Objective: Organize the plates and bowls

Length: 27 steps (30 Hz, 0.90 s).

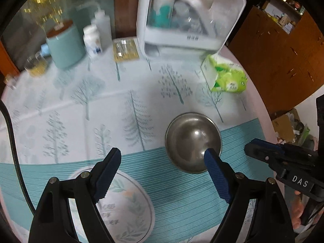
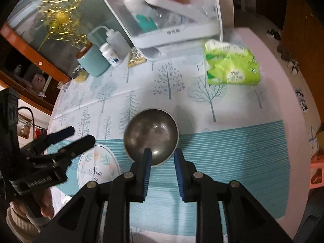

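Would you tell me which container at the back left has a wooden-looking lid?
The teal canister, squat with a brown lid; the white pill bottle and translucent squeeze bottle beside it don't.

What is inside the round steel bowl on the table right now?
The round steel bowl looks empty: only its bare shiny bottom with glare shows. The right gripper's fingertip covers part of its near rim, and the tree-print tablecloth under the bowl is hidden.

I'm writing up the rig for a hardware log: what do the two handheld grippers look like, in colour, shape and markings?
Both are black plastic. The left gripper and right gripper have triangular cut-out linkage arms with silver pivot pins and ribbed blue finger pads. White "DAS" lettering marks the right one's body; the left one's white lettering is too blurred to read. A black cable runs beside the left one.
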Each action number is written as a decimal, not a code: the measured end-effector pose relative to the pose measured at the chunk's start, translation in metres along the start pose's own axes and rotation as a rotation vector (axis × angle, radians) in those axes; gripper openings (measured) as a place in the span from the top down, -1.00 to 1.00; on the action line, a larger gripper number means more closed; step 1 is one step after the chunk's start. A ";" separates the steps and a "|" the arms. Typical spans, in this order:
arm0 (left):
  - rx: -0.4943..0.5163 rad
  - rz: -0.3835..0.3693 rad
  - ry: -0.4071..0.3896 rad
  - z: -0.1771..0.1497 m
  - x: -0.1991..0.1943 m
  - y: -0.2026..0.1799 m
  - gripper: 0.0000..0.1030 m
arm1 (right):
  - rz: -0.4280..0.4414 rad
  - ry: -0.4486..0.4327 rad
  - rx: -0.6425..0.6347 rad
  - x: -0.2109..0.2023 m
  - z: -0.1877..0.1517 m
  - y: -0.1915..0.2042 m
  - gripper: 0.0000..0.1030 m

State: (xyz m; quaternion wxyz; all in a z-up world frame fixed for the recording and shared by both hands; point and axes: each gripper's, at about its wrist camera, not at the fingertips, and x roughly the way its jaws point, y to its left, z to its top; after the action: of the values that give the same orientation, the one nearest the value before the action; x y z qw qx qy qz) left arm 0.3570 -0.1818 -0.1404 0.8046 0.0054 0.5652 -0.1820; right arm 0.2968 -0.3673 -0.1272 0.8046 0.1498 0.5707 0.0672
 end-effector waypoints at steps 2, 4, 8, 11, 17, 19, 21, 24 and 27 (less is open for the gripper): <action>-0.021 -0.015 0.032 0.002 0.017 0.002 -0.61 | 0.002 0.022 0.018 0.013 0.003 -0.004 0.55; -0.045 -0.033 0.065 0.004 0.032 0.005 -0.61 | 0.003 0.043 0.035 0.025 0.006 -0.007 0.55; -0.095 -0.075 0.110 0.006 0.056 0.010 -0.59 | -0.004 0.078 0.068 0.046 0.009 -0.015 0.55; -0.118 -0.112 0.136 0.006 0.068 0.012 -0.56 | 0.008 0.102 0.097 0.059 0.011 -0.022 0.55; -0.127 -0.157 0.165 0.007 0.082 0.010 -0.49 | 0.007 0.127 0.124 0.075 0.014 -0.029 0.55; -0.128 -0.159 0.165 0.008 0.083 0.010 -0.36 | 0.006 0.133 0.128 0.079 0.015 -0.030 0.55; -0.130 -0.181 0.171 0.009 0.084 0.009 -0.17 | 0.007 0.144 0.135 0.084 0.016 -0.031 0.55; -0.134 -0.204 0.184 0.009 0.087 0.008 0.24 | 0.005 0.157 0.140 0.089 0.015 -0.033 0.56; -0.135 -0.198 0.180 0.009 0.089 0.008 0.52 | 0.010 0.161 0.151 0.093 0.016 -0.036 0.73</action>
State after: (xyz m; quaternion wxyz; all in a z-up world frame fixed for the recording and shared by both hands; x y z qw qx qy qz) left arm 0.3943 -0.2015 -0.2196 0.7274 -0.0880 0.6437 -0.2208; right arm 0.3406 -0.3778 -0.2170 0.7420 0.2070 0.6363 0.0400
